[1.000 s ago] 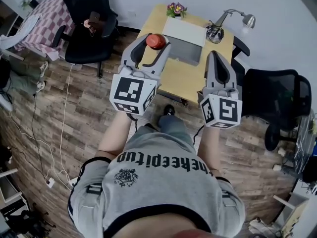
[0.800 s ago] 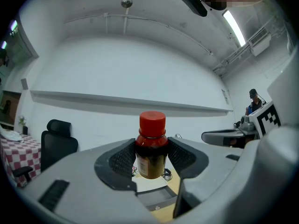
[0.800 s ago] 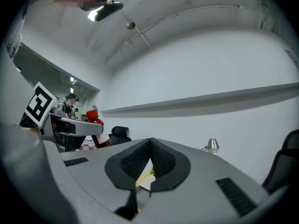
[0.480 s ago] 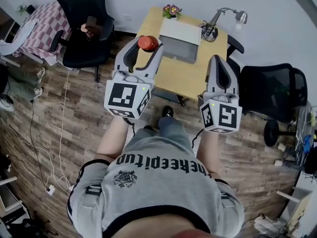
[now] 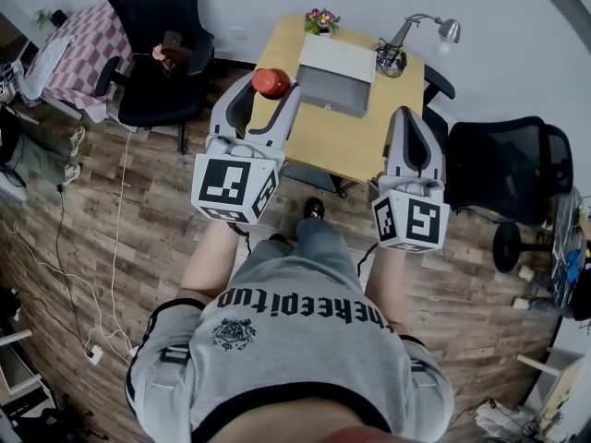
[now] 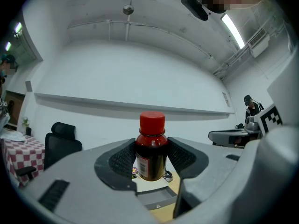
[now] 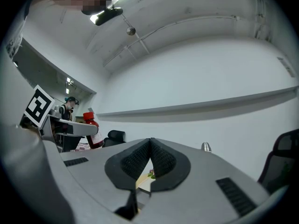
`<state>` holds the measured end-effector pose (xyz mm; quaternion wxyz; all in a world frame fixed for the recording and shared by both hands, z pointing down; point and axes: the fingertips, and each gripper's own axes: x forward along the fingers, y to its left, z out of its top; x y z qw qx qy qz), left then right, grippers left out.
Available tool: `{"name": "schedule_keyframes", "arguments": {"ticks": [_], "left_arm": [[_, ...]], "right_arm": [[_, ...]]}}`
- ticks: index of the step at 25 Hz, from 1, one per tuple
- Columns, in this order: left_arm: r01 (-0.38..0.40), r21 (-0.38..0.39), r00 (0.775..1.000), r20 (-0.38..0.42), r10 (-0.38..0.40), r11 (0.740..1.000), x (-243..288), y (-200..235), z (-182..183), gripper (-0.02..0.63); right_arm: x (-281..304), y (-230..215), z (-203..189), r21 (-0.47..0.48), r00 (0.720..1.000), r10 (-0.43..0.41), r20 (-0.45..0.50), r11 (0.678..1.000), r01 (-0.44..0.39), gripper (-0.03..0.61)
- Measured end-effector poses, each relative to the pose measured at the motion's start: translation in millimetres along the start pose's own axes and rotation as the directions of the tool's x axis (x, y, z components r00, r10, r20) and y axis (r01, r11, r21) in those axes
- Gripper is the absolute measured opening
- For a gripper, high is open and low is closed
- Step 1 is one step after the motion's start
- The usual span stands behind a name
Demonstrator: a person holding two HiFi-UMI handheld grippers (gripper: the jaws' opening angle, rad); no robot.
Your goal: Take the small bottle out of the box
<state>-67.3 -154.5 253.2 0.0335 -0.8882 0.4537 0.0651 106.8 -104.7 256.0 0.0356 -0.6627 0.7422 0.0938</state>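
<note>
The small bottle (image 6: 150,148) stands upright between the jaws of the left gripper (image 6: 150,155), whose ribbed pads (image 6: 122,158) press on its shoulders from both sides. It has a bright red screw cap and dark red-brown contents, with a pale label bearing a barcode on one side. In the head view the bottle (image 5: 271,82) sits at the tips of the left gripper (image 5: 268,95), held in the air and clear of the box (image 5: 334,89).

The right gripper (image 5: 407,116) holds nothing. The right gripper view shows its jaws pressed together with nothing between them (image 7: 150,148).

A wooden plank floor (image 5: 138,210) lies under both grippers, with a white wall (image 5: 499,26) beyond them. The light wooden table (image 5: 342,146) spreads ahead of and below the two grippers. A black office chair (image 5: 157,53) stands to the left of the left gripper, and another (image 5: 508,178) to the right of the right gripper. A pink checked cloth (image 5: 74,49) lies further left. The grey box sits open on the table, ahead of the gap between the two grippers. Its white lid (image 5: 337,58) is folded back. A desk lamp (image 5: 434,28) stands ahead of the right gripper, and a small pot of flowers (image 5: 322,18) is behind the box.
</note>
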Motion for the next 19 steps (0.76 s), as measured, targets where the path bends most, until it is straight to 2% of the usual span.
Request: {"name": "schedule_keyframes", "arguments": {"ticks": [19], "left_arm": [[-0.01, -0.011, 1.0, 0.013, 0.011, 1.0, -0.8, 5.9, 0.7, 0.219]], "right_arm": [[7.1, 5.7, -1.0, -0.004, 1.0, 0.014, -0.004, 1.0, -0.014, 0.002]]}}
